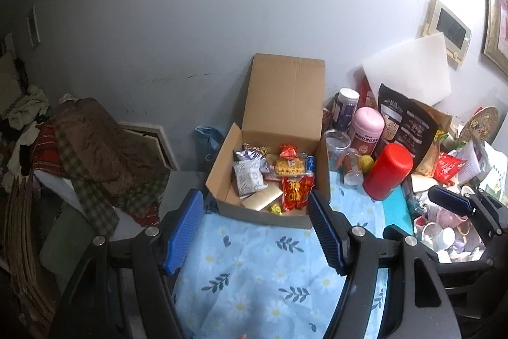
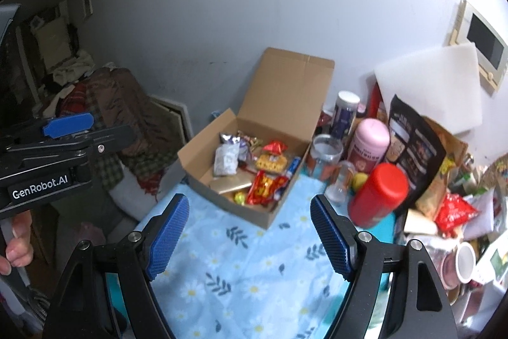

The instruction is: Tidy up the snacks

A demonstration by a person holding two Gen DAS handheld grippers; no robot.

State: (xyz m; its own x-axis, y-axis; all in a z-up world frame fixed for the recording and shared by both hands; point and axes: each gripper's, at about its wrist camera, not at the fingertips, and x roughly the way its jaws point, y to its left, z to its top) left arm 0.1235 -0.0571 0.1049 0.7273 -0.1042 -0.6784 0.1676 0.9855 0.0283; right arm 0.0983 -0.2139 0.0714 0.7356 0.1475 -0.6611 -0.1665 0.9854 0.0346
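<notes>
Presently both the left gripper (image 1: 255, 231) and right gripper (image 2: 249, 235) stand open and empty; the snack packets (image 1: 293, 191) just ahead in the box (image 1: 285, 104) look light, crinkly and slippery, so grip each mid-body.

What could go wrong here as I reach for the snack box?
The red bottle stands close by the right gripper, so a sweep could topple it into the crowded jars. The cardboard box sits on loose floral cloth and may slide. Its raised lid could snag a finger.
</notes>
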